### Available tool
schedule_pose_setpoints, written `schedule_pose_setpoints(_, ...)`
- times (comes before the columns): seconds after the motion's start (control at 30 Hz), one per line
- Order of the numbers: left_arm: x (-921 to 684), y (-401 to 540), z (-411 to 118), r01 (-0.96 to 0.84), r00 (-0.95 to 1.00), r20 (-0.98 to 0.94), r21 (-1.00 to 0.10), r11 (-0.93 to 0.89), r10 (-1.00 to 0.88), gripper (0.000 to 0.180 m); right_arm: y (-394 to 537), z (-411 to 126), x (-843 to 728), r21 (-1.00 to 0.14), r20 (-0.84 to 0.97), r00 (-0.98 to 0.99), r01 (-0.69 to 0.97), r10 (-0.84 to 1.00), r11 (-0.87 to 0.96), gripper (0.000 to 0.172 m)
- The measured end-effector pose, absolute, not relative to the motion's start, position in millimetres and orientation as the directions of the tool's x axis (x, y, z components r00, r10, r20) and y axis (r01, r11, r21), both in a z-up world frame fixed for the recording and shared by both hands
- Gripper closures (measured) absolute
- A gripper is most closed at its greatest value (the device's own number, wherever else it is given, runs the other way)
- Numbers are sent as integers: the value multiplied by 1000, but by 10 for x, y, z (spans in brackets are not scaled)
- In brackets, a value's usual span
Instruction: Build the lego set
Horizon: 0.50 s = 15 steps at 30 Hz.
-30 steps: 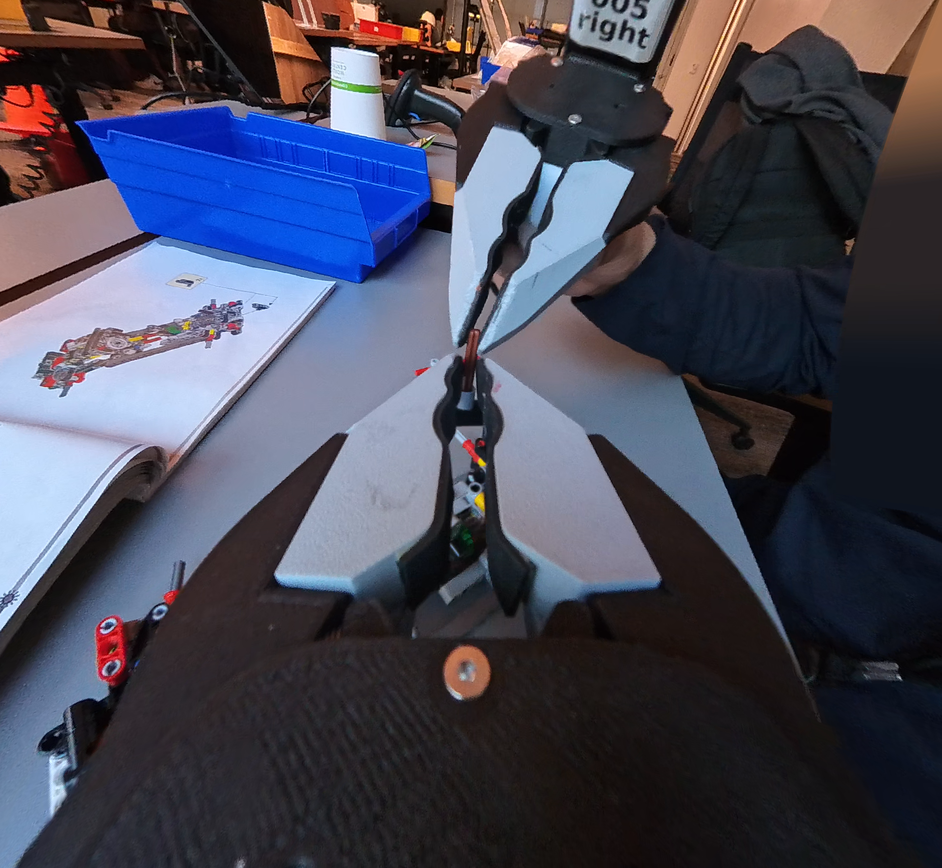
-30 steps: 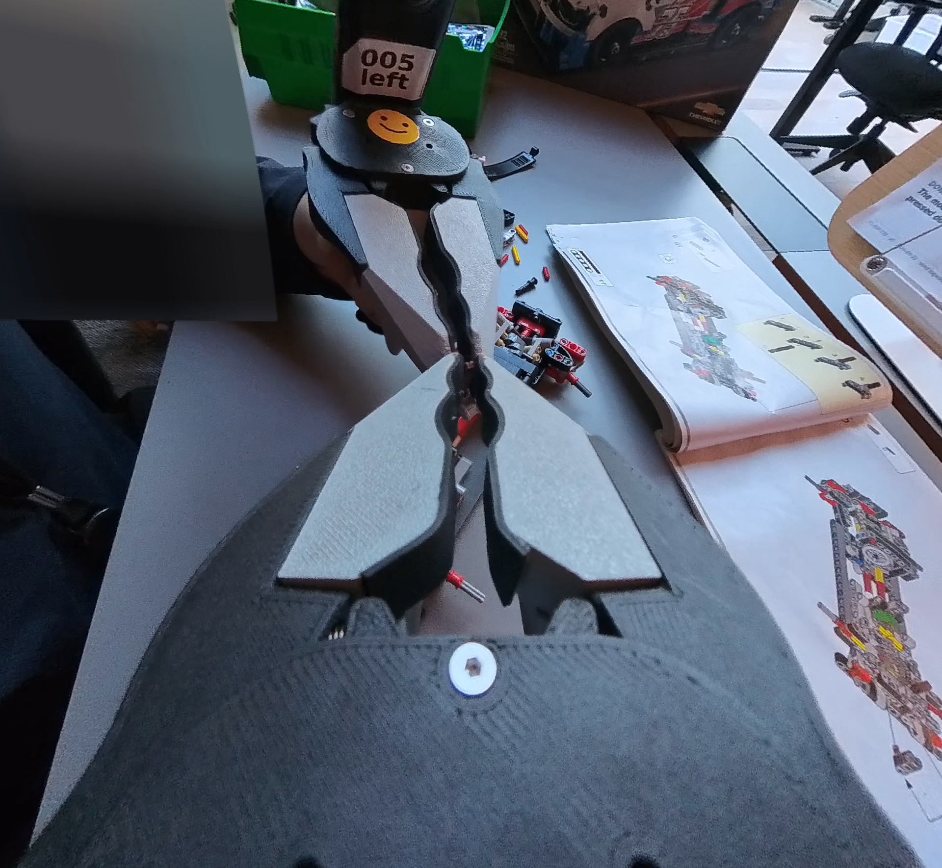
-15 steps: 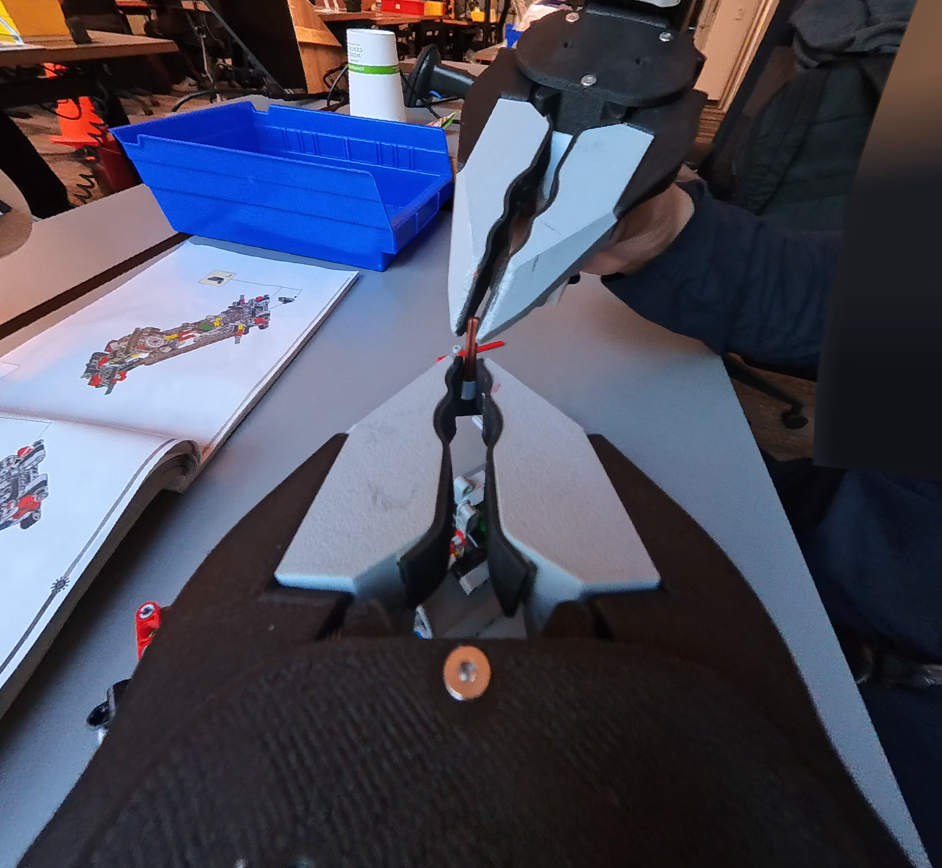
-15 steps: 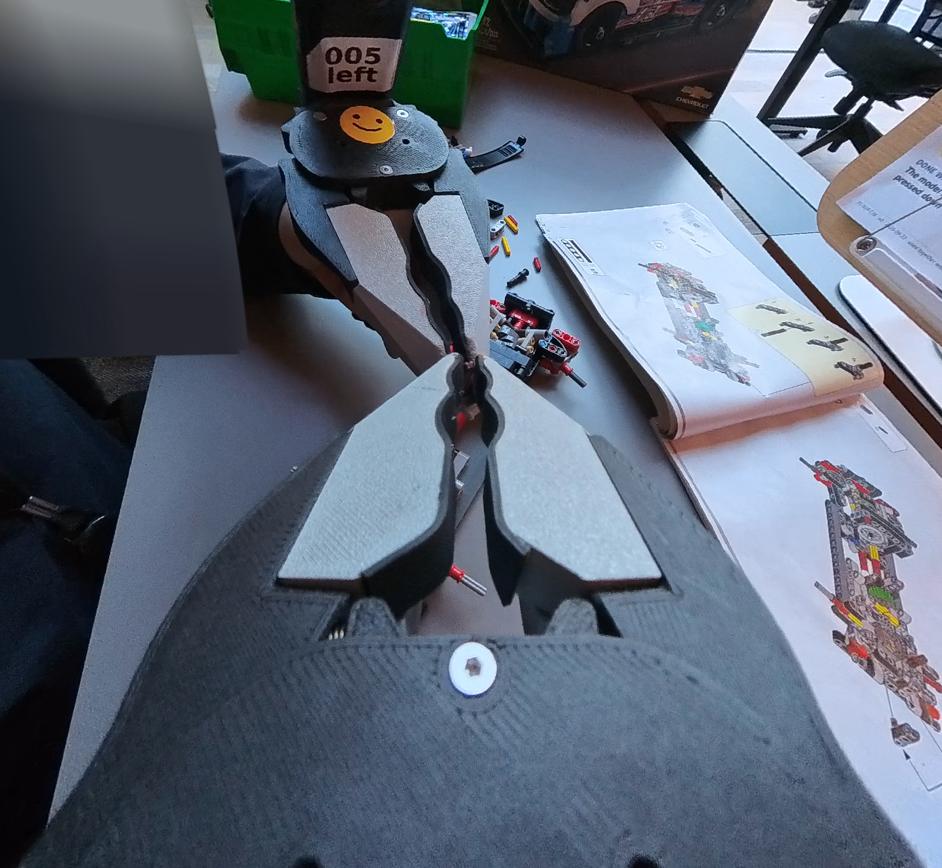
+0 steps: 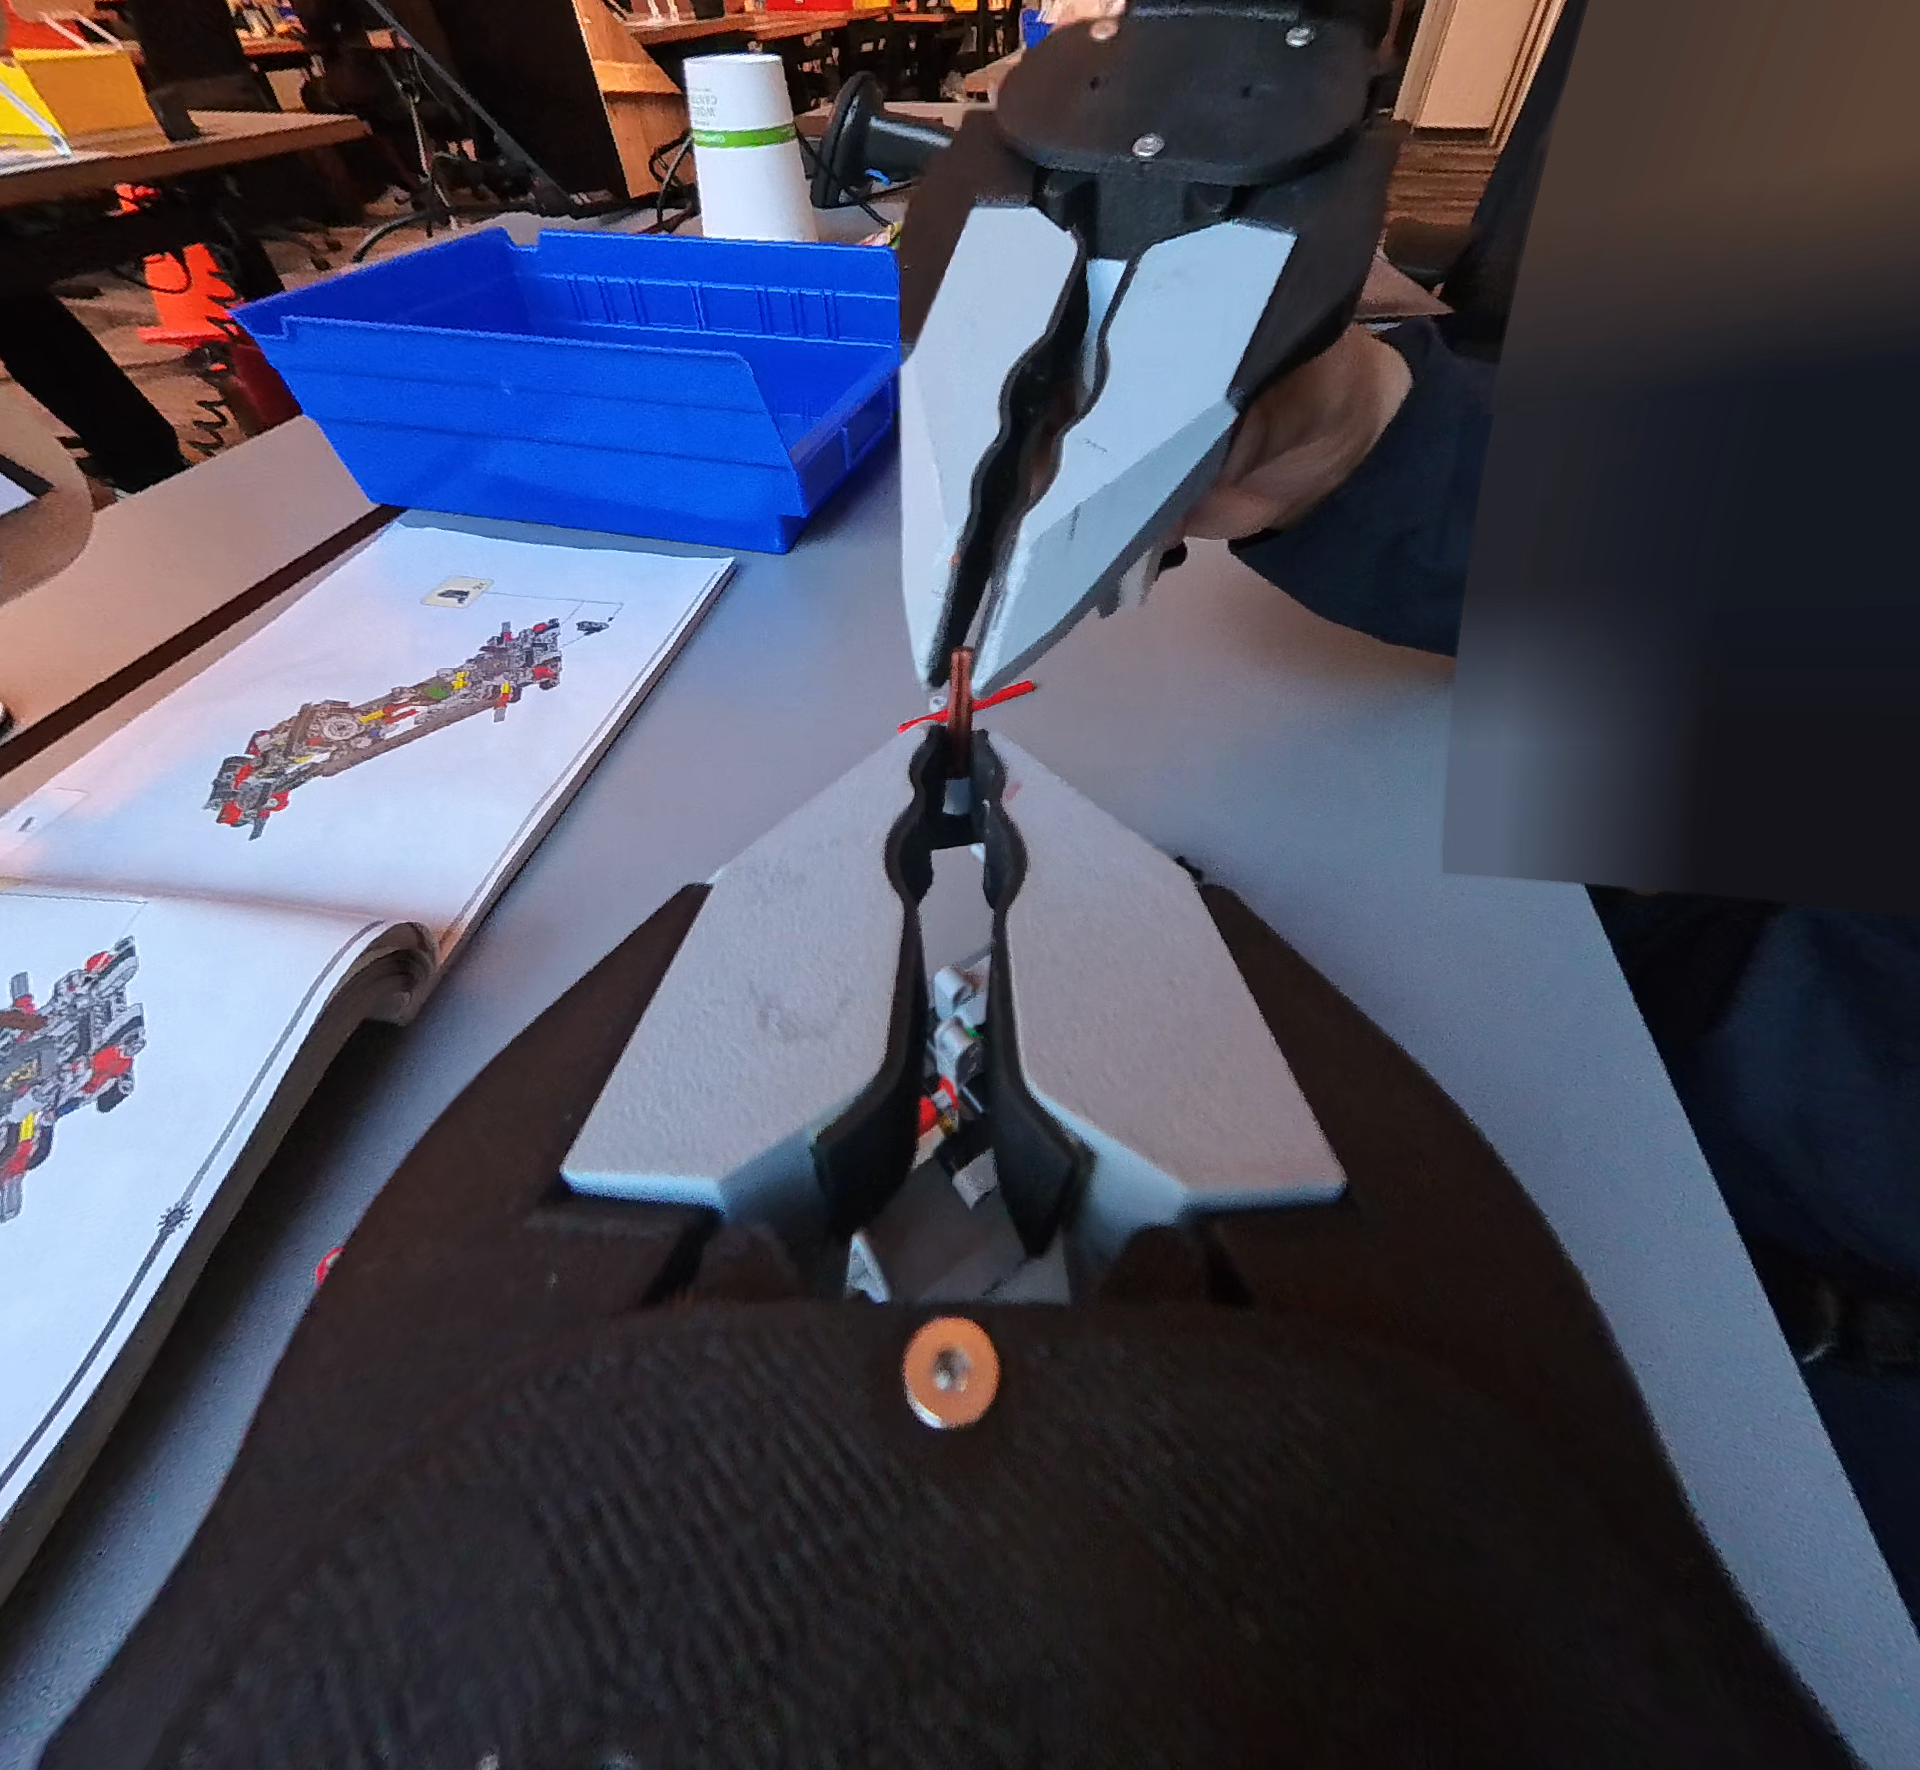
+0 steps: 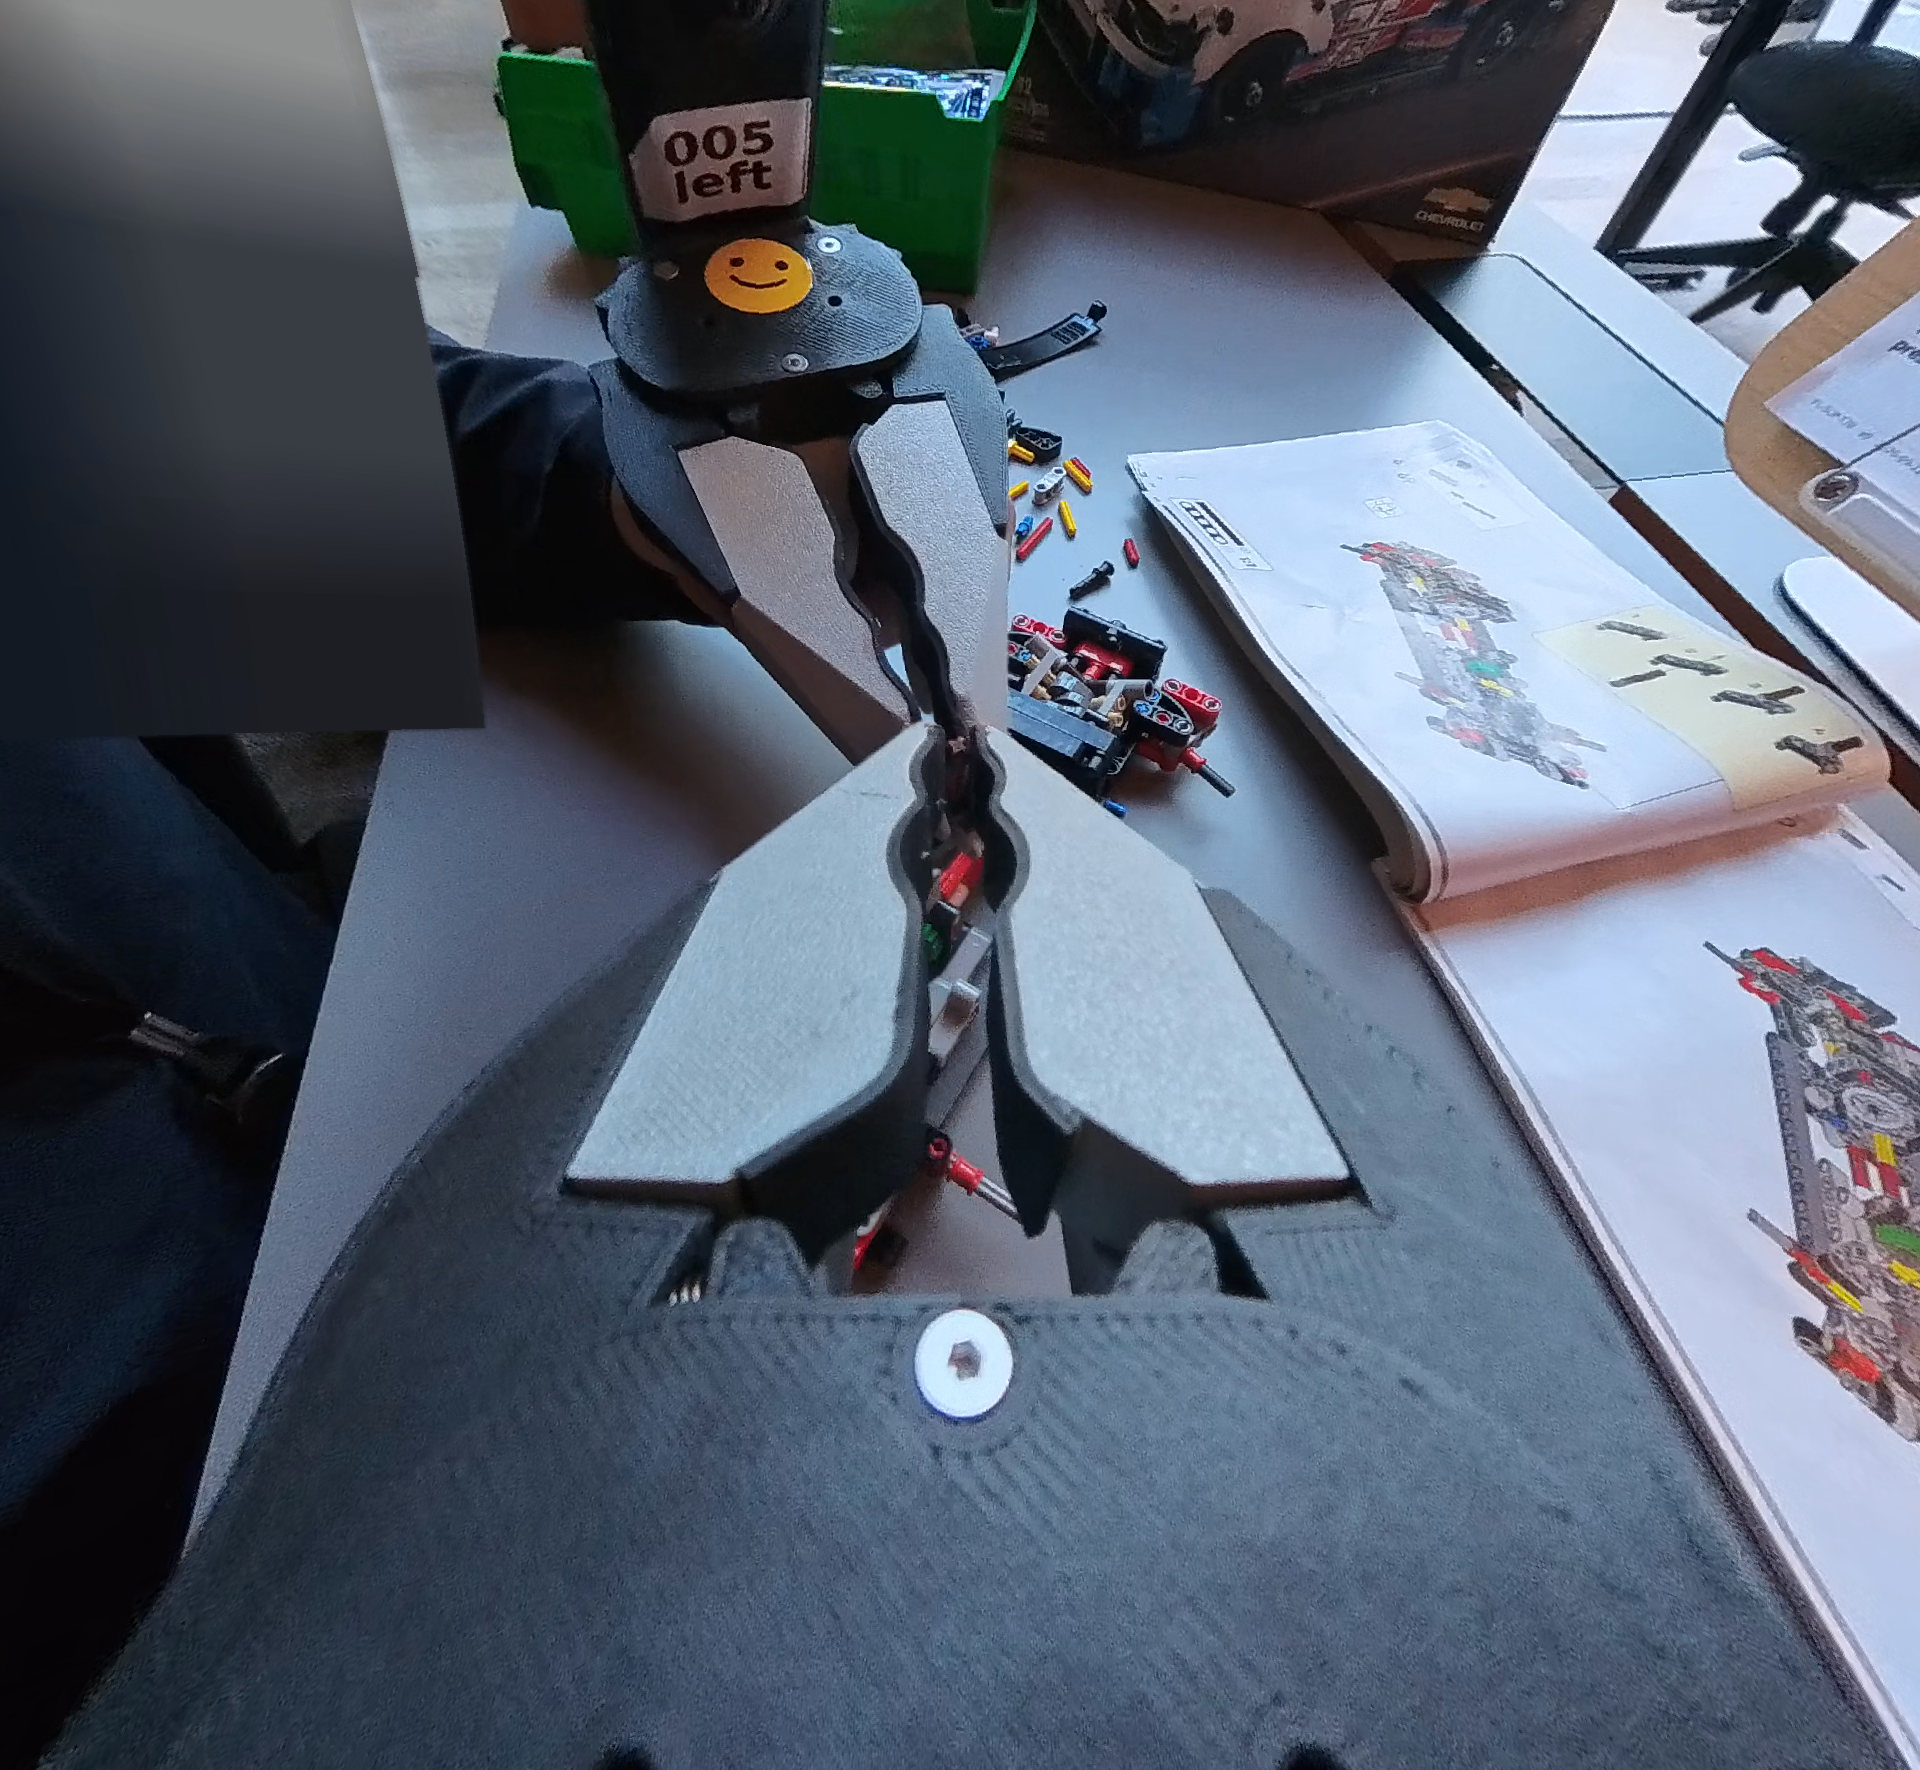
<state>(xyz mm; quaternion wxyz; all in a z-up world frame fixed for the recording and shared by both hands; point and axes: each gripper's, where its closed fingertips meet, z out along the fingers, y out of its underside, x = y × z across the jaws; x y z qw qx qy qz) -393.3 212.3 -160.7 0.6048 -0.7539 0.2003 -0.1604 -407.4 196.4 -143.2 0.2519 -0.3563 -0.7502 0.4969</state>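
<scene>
paper booklet (image 5: 343,733) lies open on the left, blue bin (image 5: 582,390) behind it. in the middle, the left gripper (image 5: 958,764) pinches the near end of a thin brown rod (image 5: 960,697), with a grey piece behind it. the right gripper (image 5: 951,671) pinches the far end, fingers clenched. rod looks stiff, light and slippery, so it seems best held by its ends.

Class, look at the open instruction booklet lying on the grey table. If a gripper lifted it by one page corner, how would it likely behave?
The instruction booklet would probably flop: its pages already curve and sag at the spine. It looks thick, with many stacked page edges, so a single corner might tear or slip. Pushed flat, it would likely slide across the smooth table rather than roll or tip.
</scene>
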Motion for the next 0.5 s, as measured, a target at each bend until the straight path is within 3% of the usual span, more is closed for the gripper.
schedule_pose_setpoints(0.13, -3926, 2117, -1595, -98, 864, 8, -978, -183, -503, 180, 1965, -1407, -4058, -933, 38, -621, 259, 783, 250, 168)
schedule_pose_setpoints(0.3, -3960, 2112, -1561, -85, 870, 5, -984, -160, -493, 180, 2068, -1288, -4007, -967, 9, -610, 197, 792, 164, 149)
schedule_pose_setpoints(0.5, -3966, 2130, -1648, -82, 868, 21, -980, -184, -497, 179, 2467, -1429, -3933, -977, -78, -564, 208, 822, 50, 145)
